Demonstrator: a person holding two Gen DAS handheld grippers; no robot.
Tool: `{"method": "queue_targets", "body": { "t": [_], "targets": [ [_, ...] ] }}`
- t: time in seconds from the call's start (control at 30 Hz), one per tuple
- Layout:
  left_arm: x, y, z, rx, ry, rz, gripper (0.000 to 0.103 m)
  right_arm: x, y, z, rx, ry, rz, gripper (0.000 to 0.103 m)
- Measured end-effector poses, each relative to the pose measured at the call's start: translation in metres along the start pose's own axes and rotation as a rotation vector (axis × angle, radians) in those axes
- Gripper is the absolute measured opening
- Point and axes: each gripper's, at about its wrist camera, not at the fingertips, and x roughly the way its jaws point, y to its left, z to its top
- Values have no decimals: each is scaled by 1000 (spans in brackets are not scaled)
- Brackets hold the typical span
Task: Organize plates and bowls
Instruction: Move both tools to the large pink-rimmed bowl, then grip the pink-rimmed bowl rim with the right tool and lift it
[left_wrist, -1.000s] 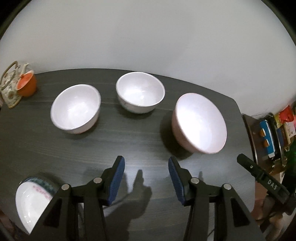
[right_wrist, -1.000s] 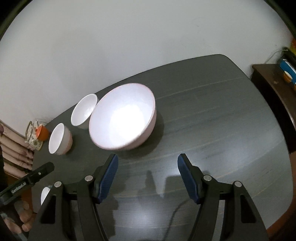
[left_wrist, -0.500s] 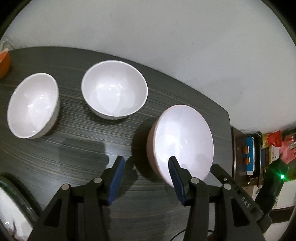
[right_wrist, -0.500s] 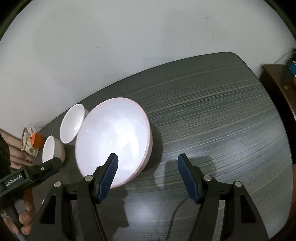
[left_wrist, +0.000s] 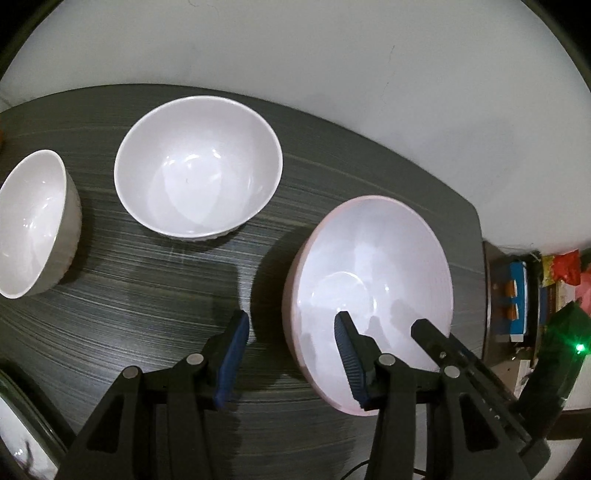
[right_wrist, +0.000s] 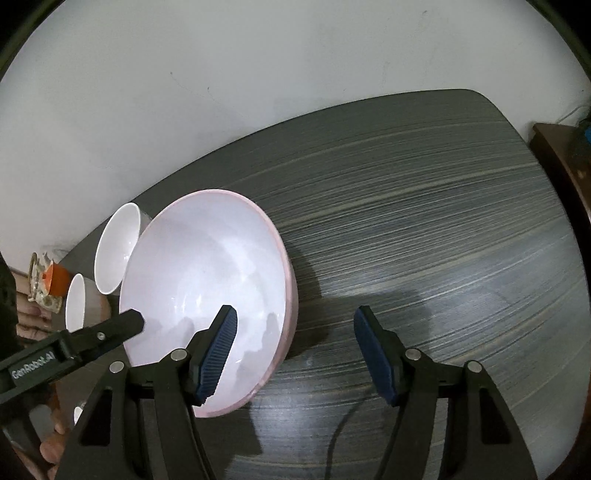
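Left wrist view: dark wood-grain surface (left_wrist: 147, 295) carries three bowls in a row, no plates clearly seen.
Pink bowl (left_wrist: 373, 288): largest, at the right end of the row, upright on the surface; both tools straddle its near rim.
Middle white bowl (left_wrist: 197, 166): upright, well apart from the pink one.
Far-left white bowl (left_wrist: 31, 221): upright, beside the middle bowl, not touching.
Left hand-held gripper (left_wrist: 291, 354): released, jaws wide; right finger inside the pink bowl, left finger outside the wall.
Right hand-held gripper (right_wrist: 295, 354): released too; left finger over the bowl's interior, right finger over bare surface.
Step, judged: seizing the pink bowl by its rim.
Doing it well: seat the wall deep between the pads before closing; glazed wall looks slippery, so lift level.
View difference: right wrist shows an orange cup (right_wrist: 55, 277) beyond the bowls; left wrist shows a cluttered side shelf (left_wrist: 517, 295).
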Motion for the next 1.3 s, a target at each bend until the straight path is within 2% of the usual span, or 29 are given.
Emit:
{"method": "queue_targets", "body": {
  "t": [0.1,0.17,0.23,0.3,0.33,0.37,0.47,0.67,0.97,1.3],
  "targets": [
    [2,2,-3,4,6,8,45,6,-1,1,4,6,-2,52],
    [6,3,-4,6,16,8,31,10,-2,1,5,19,0,47],
    [9,4,-5,10,25,6,27,15,-2,0,18,30,4,38],
    [10,7,-6,8,29,-18,22,18,-4,0,27,49,16,20],
    [9,7,-6,12,32,-32,16,20,-4,-1,36,57,30,19],
    [10,6,-5,18,37,-33,14,20,-4,-2,41,60,40,16],
    [8,1,-9,39,38,-10,14,18,3,-4,23,55,19,16],
    [-14,6,-25,59,29,-10,14,5,11,-16,29,63,5,16],
    [-69,25,-67,94,3,24,14,-30,44,-44,-5,53,21,18],
    [-116,58,-120,99,-7,83,14,-60,88,-103,-55,75,53,19]
  ]
}}
